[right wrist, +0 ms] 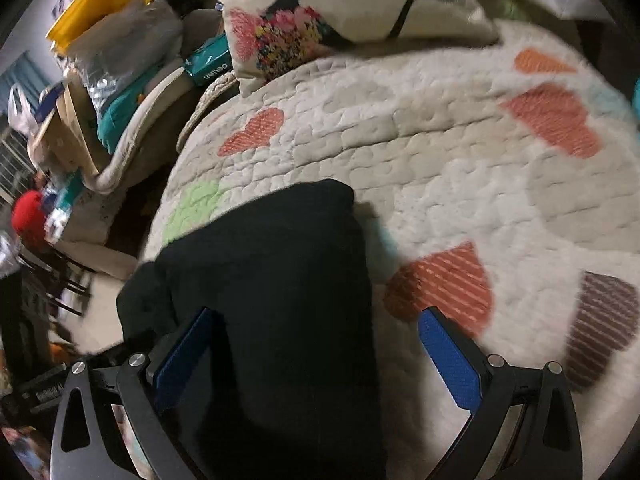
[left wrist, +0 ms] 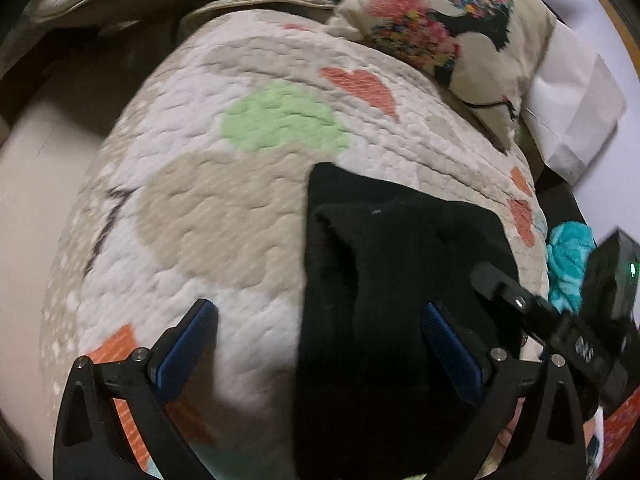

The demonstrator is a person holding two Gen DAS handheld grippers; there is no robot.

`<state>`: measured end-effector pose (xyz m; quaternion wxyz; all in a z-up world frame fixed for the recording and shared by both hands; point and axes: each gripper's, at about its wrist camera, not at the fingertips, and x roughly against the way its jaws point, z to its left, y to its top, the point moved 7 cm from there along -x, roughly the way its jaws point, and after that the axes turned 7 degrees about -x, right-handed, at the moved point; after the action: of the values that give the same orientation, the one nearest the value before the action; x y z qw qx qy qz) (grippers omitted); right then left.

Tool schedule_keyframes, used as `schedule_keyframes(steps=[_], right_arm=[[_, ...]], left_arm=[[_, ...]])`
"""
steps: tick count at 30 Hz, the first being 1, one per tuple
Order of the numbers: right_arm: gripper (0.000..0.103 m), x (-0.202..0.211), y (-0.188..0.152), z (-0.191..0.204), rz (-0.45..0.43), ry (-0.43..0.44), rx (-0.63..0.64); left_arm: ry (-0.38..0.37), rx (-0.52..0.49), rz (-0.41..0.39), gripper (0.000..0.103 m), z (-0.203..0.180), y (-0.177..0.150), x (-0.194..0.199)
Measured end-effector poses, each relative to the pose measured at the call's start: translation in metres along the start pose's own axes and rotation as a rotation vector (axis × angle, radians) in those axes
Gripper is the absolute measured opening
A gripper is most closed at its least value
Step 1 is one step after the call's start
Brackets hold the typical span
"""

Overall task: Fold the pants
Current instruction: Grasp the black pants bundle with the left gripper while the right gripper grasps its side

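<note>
The black pants [left wrist: 384, 280] lie folded in a thick pile on the quilted bedspread [left wrist: 200, 208]. My left gripper [left wrist: 320, 316] is open, its blue pads spread wide; the left pad is over the quilt, the right pad over the pants. The right gripper's body [left wrist: 560, 320] shows at the right edge of the left wrist view, beside the pants. In the right wrist view the pants [right wrist: 280, 280] fill the lower middle. My right gripper [right wrist: 316, 320] is open above them, holding nothing.
A floral pillow [left wrist: 448, 28] and a white pillow [left wrist: 572, 120] lie at the head of the bed. A teal cloth [left wrist: 568, 256] sits at the bed's right edge. Cluttered boxes, bags and a yellow lid [right wrist: 96, 4] stand left of the bed.
</note>
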<state>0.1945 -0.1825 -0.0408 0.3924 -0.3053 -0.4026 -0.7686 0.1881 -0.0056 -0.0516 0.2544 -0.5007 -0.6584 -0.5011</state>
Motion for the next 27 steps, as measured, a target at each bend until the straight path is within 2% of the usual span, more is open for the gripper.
schedule_keyframes(steps=[2, 3, 4, 5, 6, 8, 11, 13, 16, 19, 21, 24, 27], right_arm=[[0.093, -0.006, 0.004, 0.002, 0.018, 0.034, -0.011], [0.087, -0.010, 0.006, 0.004, 0.041, 0.063, -0.011], [0.072, -0.012, 0.006, 0.006, 0.061, 0.090, -0.014], [0.067, -0.014, 0.006, 0.008, 0.078, 0.105, -0.022], [0.066, -0.013, 0.006, 0.008, 0.082, 0.100, -0.028], [0.053, -0.009, 0.007, 0.011, 0.080, 0.100, -0.016], [0.044, -0.001, 0.011, 0.017, 0.068, 0.109, 0.001], [0.042, 0.004, 0.018, 0.021, 0.045, 0.112, 0.007], [0.041, 0.008, 0.032, 0.028, 0.018, 0.121, 0.013], [0.040, 0.004, 0.046, 0.030, 0.004, 0.111, 0.027], [0.040, -0.005, 0.052, 0.027, 0.012, 0.085, 0.029], [0.042, -0.016, 0.053, 0.017, 0.023, 0.070, 0.005], [0.049, -0.021, 0.054, 0.006, 0.009, 0.072, -0.034]], left_arm=[[0.001, -0.039, -0.001, 0.098, -0.009, 0.001, -0.004], [0.000, -0.051, -0.001, 0.090, -0.011, 0.002, -0.006], [-0.008, -0.072, 0.002, 0.084, -0.017, 0.002, -0.006], [-0.038, -0.090, 0.012, 0.067, -0.024, 0.002, -0.006], [-0.062, -0.102, 0.030, 0.057, -0.030, 0.003, -0.006], [-0.057, -0.118, 0.019, 0.055, -0.036, 0.007, -0.002], [-0.072, -0.097, 0.016, 0.055, -0.037, 0.013, -0.002], [-0.086, -0.073, 0.012, 0.055, -0.035, 0.020, -0.003], [-0.090, -0.053, -0.008, 0.055, -0.033, 0.034, -0.004], [-0.053, -0.063, -0.033, 0.056, -0.030, 0.048, -0.006], [-0.039, -0.083, -0.030, 0.062, -0.028, 0.054, -0.009], [-0.066, -0.066, -0.001, 0.070, -0.022, 0.056, -0.016], [-0.082, -0.037, 0.013, 0.079, -0.016, 0.055, -0.023]])
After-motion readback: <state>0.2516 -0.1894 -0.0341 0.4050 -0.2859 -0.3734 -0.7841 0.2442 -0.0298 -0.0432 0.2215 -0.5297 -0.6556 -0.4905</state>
